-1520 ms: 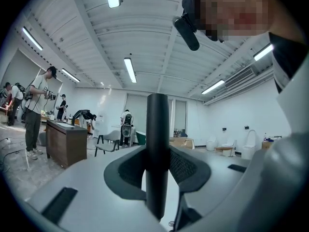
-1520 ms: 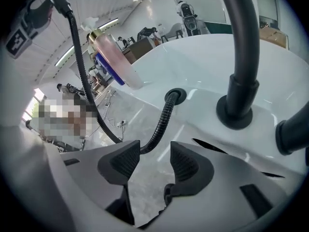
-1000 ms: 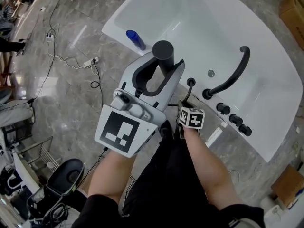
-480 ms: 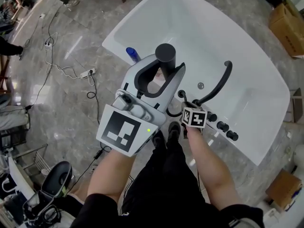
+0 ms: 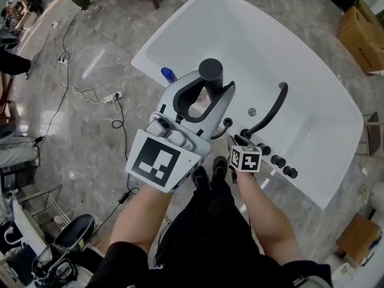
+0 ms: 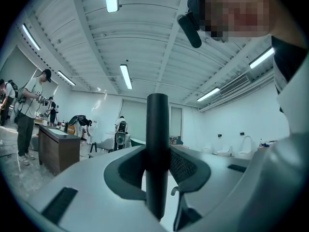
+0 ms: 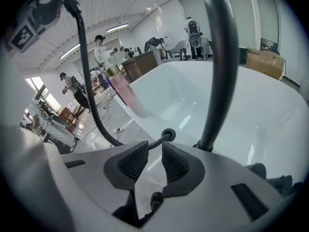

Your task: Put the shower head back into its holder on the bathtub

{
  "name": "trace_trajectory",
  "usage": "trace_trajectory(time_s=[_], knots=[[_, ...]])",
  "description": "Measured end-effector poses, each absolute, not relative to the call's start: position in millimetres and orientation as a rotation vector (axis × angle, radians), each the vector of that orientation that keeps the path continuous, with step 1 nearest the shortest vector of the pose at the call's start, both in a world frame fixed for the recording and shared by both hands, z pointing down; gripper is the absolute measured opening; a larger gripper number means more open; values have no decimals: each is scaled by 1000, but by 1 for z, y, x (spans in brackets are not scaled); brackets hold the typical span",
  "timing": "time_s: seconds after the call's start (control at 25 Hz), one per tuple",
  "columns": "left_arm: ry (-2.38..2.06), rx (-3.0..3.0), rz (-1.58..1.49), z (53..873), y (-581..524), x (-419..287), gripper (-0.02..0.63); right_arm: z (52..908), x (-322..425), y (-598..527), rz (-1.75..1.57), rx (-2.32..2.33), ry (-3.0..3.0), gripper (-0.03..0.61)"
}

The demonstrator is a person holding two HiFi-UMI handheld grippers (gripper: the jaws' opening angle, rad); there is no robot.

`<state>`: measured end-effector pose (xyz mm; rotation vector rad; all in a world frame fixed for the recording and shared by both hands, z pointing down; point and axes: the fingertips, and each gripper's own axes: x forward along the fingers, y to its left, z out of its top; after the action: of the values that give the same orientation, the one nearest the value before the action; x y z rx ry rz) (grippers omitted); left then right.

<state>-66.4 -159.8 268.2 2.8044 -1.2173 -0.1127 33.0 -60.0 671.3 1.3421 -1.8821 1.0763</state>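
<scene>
My left gripper [image 5: 203, 96] is shut on the black shower head [image 5: 210, 72] and holds it above the tub's near rim. In the left gripper view its handle [image 6: 157, 168] stands upright between the pads. The black hose [image 7: 91, 100] runs from it down into the round holder ring [image 7: 168, 134] on the rim [image 5: 227, 123]. My right gripper [image 5: 237, 141] hovers just over that ring, beside the curved black spout [image 5: 271, 111]. Its jaws [image 7: 154, 153] have just been opening. A narrow gap shows between the pads with nothing in it, and the hose passes beyond the tips.
The white bathtub [image 5: 312, 77] fills the upper right, with black knobs [image 5: 279, 162] along its near rim. A blue bottle [image 5: 168, 74] lies on the left rim. A power strip and cables [image 5: 111, 95] lie on the marble floor at left, and cardboard boxes [image 5: 360, 29] stand at right.
Both grippers have risen from the tub rim, the left still gripping the shower head. The right gripper now sits higher above the holder ring and knobs.
</scene>
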Motion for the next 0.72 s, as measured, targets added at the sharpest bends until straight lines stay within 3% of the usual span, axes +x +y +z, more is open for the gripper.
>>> trace_trajectory(time_s=[0.36,0.72], knots=[[-1145,2859,-149,216,-140,-40,140,575,61,-42,887,1371,-1998,66],[-1139,2829,28,251,-119,-19,140,527,85,-53,840,1426,-2039,52]])
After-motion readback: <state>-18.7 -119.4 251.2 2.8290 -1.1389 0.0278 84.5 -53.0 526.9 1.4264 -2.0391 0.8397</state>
